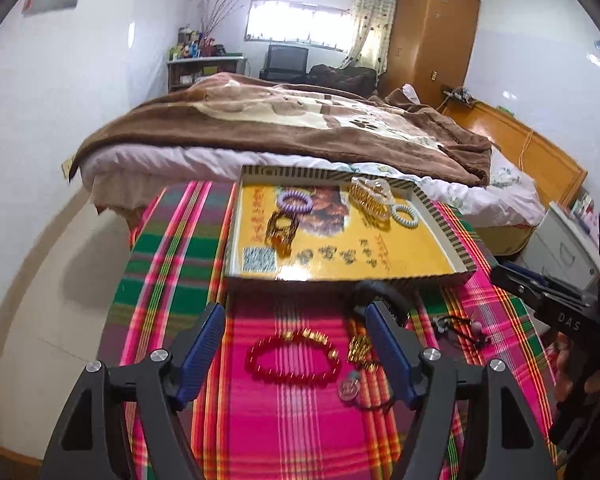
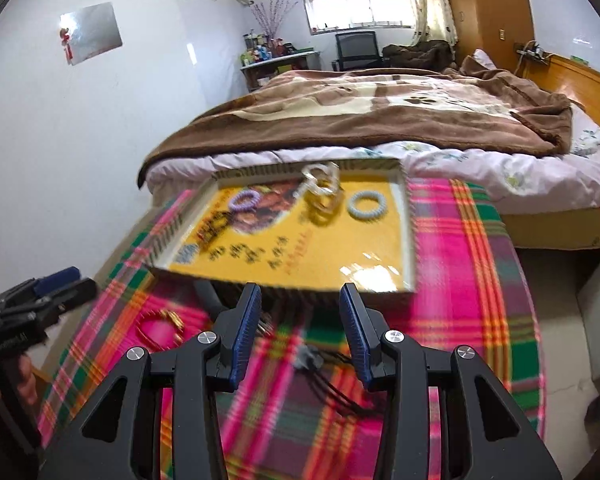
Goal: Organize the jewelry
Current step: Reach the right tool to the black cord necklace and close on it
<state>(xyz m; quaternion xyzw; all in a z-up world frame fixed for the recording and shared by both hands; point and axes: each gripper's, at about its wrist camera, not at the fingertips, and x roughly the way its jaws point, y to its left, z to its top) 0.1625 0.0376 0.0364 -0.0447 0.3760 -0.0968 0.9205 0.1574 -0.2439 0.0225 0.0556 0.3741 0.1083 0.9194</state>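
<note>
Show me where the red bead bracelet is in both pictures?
Left wrist view: the red bead bracelet lies low in the middle on the striped cloth, between the open fingers.
Right wrist view: it sits low on the left, partly hidden by a finger.
Shared landmark: the yellow tray just behind it.

One yellow cardboard tray (image 1: 440,236) holds two coiled hair ties (image 1: 295,201), lilac and pale blue; one red beaded bracelet (image 1: 294,356) lies outside.

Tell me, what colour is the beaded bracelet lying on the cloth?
Red, with some gold beads; the bracelet shows best in the left wrist view.
</note>
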